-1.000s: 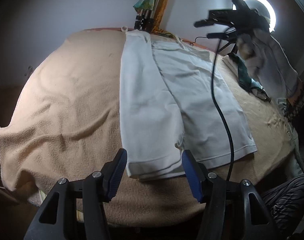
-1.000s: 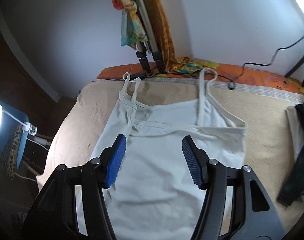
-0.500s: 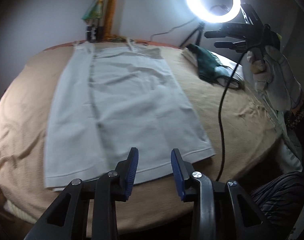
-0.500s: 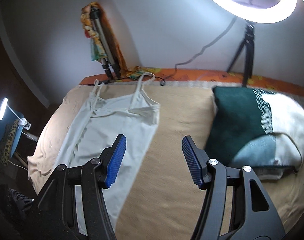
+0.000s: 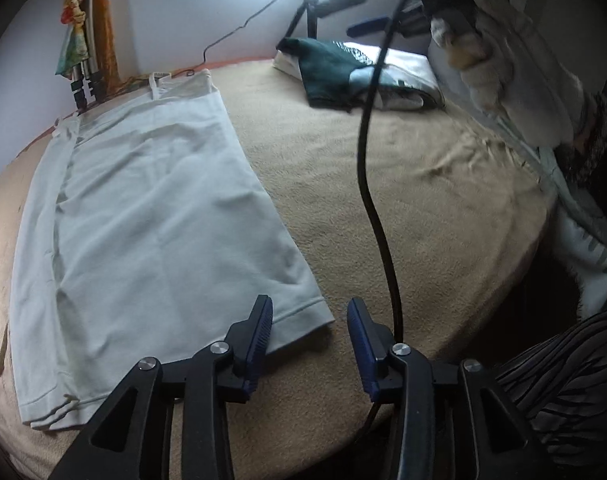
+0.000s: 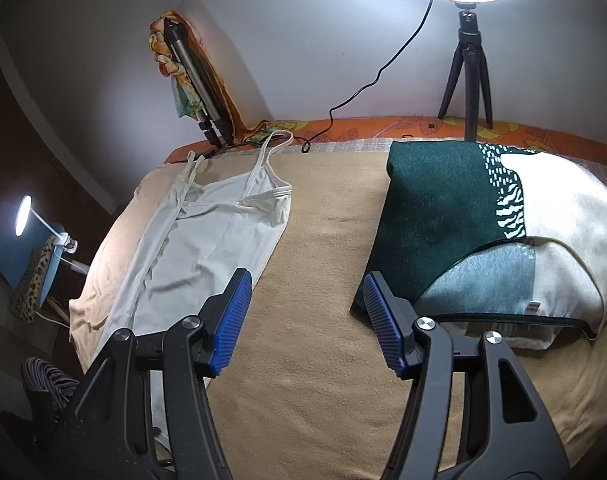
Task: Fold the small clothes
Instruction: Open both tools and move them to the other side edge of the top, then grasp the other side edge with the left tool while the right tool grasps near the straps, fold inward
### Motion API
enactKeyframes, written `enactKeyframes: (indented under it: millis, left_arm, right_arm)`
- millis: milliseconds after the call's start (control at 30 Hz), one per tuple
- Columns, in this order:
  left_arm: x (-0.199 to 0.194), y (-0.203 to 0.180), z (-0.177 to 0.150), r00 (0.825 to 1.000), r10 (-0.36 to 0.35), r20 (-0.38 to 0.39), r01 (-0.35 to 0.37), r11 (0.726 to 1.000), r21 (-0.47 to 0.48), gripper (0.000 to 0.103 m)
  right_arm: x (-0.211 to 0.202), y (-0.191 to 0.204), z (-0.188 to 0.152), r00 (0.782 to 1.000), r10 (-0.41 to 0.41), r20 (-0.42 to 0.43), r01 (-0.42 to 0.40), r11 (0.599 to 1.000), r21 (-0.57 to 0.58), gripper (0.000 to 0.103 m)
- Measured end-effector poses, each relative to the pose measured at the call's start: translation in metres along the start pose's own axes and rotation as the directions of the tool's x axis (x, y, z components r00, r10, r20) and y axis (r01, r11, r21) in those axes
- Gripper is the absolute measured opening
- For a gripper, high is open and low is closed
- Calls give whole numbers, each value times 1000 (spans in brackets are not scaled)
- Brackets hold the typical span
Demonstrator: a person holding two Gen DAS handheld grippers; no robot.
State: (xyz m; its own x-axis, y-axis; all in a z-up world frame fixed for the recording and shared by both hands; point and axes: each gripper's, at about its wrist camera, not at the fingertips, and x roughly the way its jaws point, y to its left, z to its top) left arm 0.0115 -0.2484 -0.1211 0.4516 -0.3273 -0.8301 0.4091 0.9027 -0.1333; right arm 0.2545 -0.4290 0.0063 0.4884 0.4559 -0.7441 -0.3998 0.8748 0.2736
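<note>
A white strappy top [image 5: 143, 216] lies flat on the tan blanket [image 5: 403, 200], its left side folded over lengthwise. My left gripper [image 5: 309, 332] hovers just past the top's lower right hem corner; its jaws are opening and nothing is between them. In the right wrist view the same top [image 6: 207, 240] lies to the left, straps toward the wall. My right gripper [image 6: 303, 304] is open above bare blanket [image 6: 323, 240], between the top and a folded pile of dark green and white clothes [image 6: 483, 232]. The right gripper [image 5: 387, 24] also shows at upper right, held by a gloved hand [image 5: 515, 60].
A ring light on a tripod [image 6: 469, 64] stands at the wall behind the pile. A black cable [image 5: 373, 184] hangs from the right gripper across the blanket. A folded tripod with a scarf [image 6: 191, 80] leans in the corner. A small lamp [image 6: 23, 216] glows beside the bed.
Both grippers swung right, off the white top. The left one narrowed and now sits at the hem's right corner; the right one now faces bare blanket and the green pile.
</note>
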Motion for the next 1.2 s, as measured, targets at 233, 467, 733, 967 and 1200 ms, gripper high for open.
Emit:
enactKeyframes:
  millis: [233, 467, 733, 967, 1200]
  left_arm:
    - [17, 0, 2, 999, 51, -10, -51, 998, 28, 35]
    - [11, 22, 5, 999, -44, 24, 46, 996, -83, 8]
    - [-18, 32, 3, 990, -105, 97, 120, 980, -157, 8]
    - [-21, 49, -1, 985, -140, 105, 161, 960, -230, 8]
    - [-24, 59, -6, 974, -185, 135, 216, 937, -276, 8]
  right_arm:
    - [29, 0, 3, 997, 66, -38, -65, 998, 11, 61]
    - [62, 1, 11, 991, 127, -41, -123, 988, 88, 61]
    - [126, 12, 24, 986, 148, -77, -134, 978, 162, 61]
    - [179, 23, 30, 989, 87, -118, -65, 983, 174, 51]
    - [190, 36, 37, 988, 34, -151, -11, 989, 149, 7]
